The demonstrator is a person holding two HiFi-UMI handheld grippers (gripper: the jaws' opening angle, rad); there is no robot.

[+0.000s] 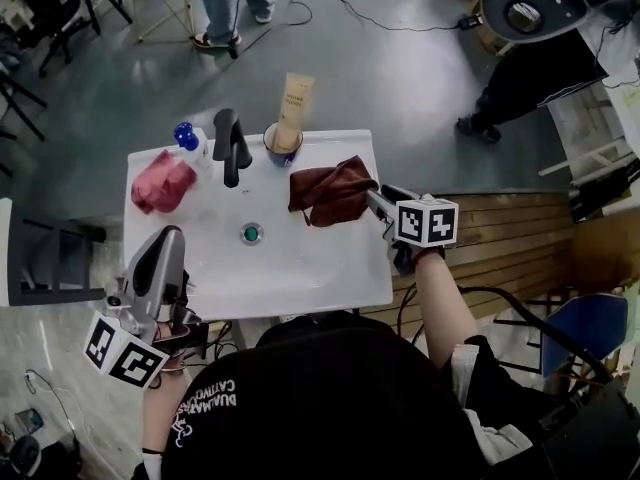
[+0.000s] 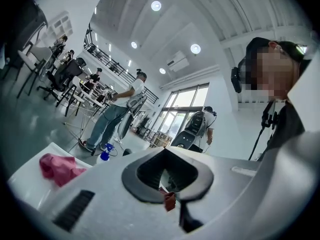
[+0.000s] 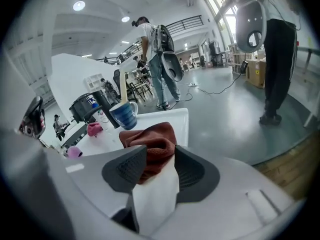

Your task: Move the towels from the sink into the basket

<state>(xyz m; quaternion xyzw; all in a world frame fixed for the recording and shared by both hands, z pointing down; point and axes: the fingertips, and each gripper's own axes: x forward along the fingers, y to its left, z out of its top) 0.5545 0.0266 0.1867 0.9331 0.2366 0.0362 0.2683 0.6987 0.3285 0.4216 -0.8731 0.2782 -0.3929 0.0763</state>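
A brown towel point(image 1: 330, 190) lies bunched on the right side of the white sink point(image 1: 300, 278). My right gripper point(image 1: 373, 201) reaches in from the right, and its open jaws stand on either side of the brown towel's point(image 3: 150, 144) near edge, as the right gripper point(image 3: 161, 152) view shows. A pink towel point(image 1: 162, 183) sits crumpled at the sink's back left corner, also seen in the left gripper view as the pink towel point(image 2: 59, 168). My left gripper point(image 1: 170, 238) hangs off the sink's front left corner, shut and holding nothing point(image 2: 162, 151).
A black faucet point(image 1: 230, 146), a blue mug point(image 1: 281, 144) holding a tall tube, and a blue spray bottle point(image 1: 185, 135) line the sink's back edge. The drain point(image 1: 251, 233) is mid-basin. A wooden platform point(image 1: 520, 238) lies right. A person point(image 1: 230, 8) stands beyond.
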